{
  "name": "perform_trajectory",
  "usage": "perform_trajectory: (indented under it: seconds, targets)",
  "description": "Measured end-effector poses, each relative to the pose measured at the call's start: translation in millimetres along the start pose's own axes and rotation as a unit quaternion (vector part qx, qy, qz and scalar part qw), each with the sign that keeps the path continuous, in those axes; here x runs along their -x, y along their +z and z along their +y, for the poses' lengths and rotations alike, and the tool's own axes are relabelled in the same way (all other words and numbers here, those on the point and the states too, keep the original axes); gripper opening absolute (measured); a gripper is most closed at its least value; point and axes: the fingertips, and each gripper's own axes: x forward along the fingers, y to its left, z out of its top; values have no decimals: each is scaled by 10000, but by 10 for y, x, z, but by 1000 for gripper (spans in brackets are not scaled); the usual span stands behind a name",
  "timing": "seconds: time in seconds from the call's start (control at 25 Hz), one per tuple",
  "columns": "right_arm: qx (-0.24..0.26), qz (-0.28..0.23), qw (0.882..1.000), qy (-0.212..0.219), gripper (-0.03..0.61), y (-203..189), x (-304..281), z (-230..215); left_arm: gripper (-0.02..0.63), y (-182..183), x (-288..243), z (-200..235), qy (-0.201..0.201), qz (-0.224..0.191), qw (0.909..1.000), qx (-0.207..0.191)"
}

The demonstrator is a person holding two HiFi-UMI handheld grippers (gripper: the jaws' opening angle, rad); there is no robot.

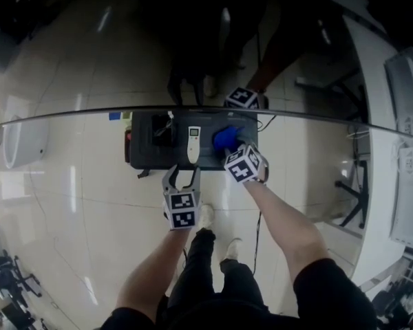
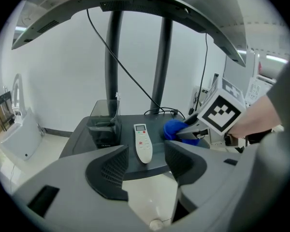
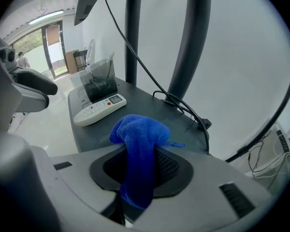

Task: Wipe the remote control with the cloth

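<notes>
as far as i can judge, the wiping has not yet begun. the right gripper (image 3: 142, 168) has its jaws closed on the blue cloth (image 3: 140, 124), which bunches up above the pads and hangs down below them. the cloth is over the right part of the dark table (image 1: 141, 160), near the remote control (image 1: 193, 144), but i do not see it touching the remote. the remote control lies flat and face up in the middle of the table, between a black box (image 1: 162, 133) on its left and the cloth on its right. the left gripper (image 1: 181, 177) is wide open and holds nothing; it hangs before the near edge of the table, apart from the remote control.

in my judgement what is left is the whole wipe: to bring the cloth down onto the remote control and rub along it.

count: one remote control, one cloth, two grippers, one table, one black box.
</notes>
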Motion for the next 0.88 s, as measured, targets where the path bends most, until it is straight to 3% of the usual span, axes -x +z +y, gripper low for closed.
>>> perform_trajectory:
  seconds: [0.44,0.68,0.88]
  targets:
    - [-101,-127,9997,-194,173,-21,172,-89,239,148,173,-54,-117,-274,9995,-72]
    - [-269,-857,9960,3,173,221,1017,131,239,494,630,-277,-280,-698,9971,-105]
    - [-415,-1666,9848,269,173,420,2027,412,238,858,1299,-620,-484,-1226,9910,-214]
